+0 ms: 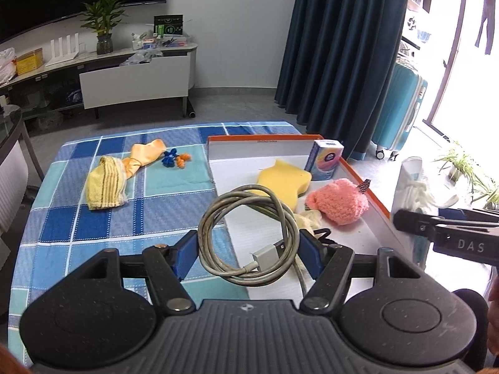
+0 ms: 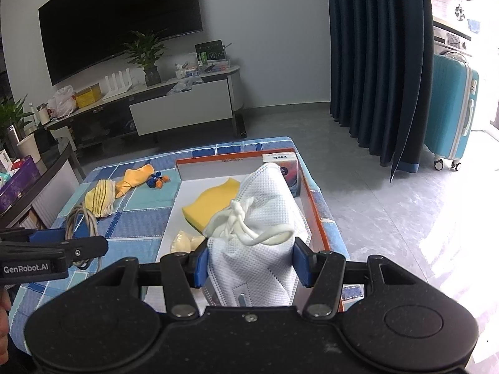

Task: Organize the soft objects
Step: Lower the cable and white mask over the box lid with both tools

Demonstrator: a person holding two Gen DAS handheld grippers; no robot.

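My left gripper (image 1: 249, 254) is shut on a coiled grey USB cable (image 1: 249, 233), held over the left edge of the orange-rimmed white box (image 1: 365, 184). My right gripper (image 2: 251, 261) is shut on a white face mask (image 2: 265, 218) above the box (image 2: 315, 205). In the box lie a yellow sponge (image 1: 285, 179), a pink fluffy item (image 1: 338, 201) and a tissue pack (image 1: 324, 159). On the checked cloth (image 1: 124, 218) lie a yellow striped towel (image 1: 106, 184), an orange cloth (image 1: 146, 154) and blue and orange small pieces (image 1: 174, 159).
A TV cabinet (image 1: 134, 74) with a plant stands behind the table. Dark blue curtains (image 1: 340, 46) and a teal suitcase (image 1: 399, 109) are at the right. A glass side table (image 2: 37, 168) is on the left.
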